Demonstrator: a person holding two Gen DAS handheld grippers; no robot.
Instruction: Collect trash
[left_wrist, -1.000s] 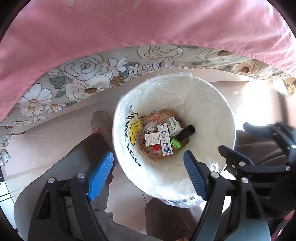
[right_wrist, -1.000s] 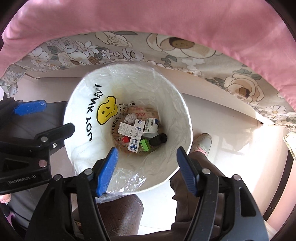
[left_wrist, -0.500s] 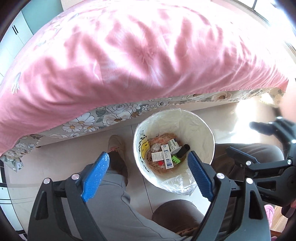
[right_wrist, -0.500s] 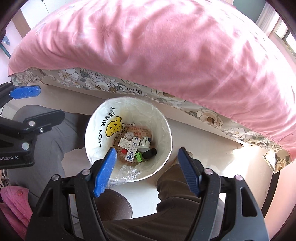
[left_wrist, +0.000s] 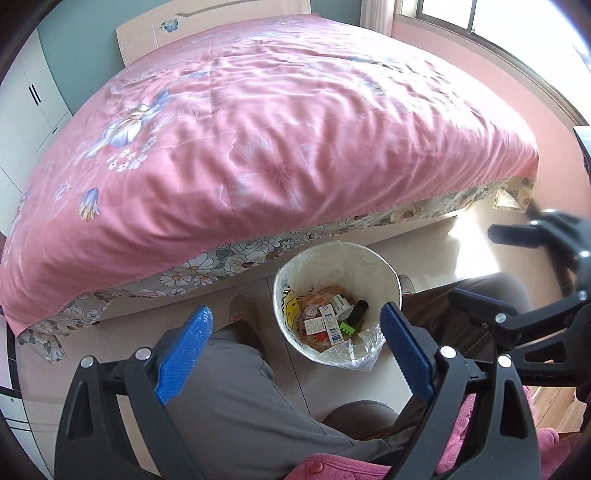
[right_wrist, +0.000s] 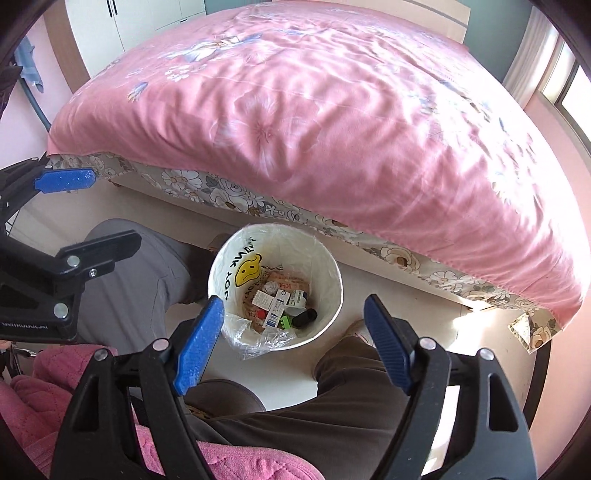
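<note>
A white trash bin (left_wrist: 384, 275) (right_wrist: 328, 273) with a clear liner and a yellow smiley face stands on the floor between a person's knees. Inside lie small boxes (left_wrist: 328, 323) (right_wrist: 275, 304), a green piece, a black cylinder (left_wrist: 357, 312) and crumpled paper. My left gripper (left_wrist: 295, 341) hangs well above the bin, its blue pads wide apart and still opening, nothing between them. My right gripper (right_wrist: 293, 332) is likewise high over the bin, its jaws opening and empty. Each gripper shows at the edge of the other's view.
A bed with a pink flowered cover (left_wrist: 277, 122) (right_wrist: 332, 103) and a floral valance fills the space behind the bin. The person's grey-trousered legs (left_wrist: 236, 398) and shoes flank the bin. A white wardrobe (left_wrist: 22, 107) stands at the left, a window (left_wrist: 517, 22) at the right.
Both grippers have risen far from the bin's mouth, so the bin looks much smaller and the whole bed top has come into view. Both pairs of jaws have spread wider.
</note>
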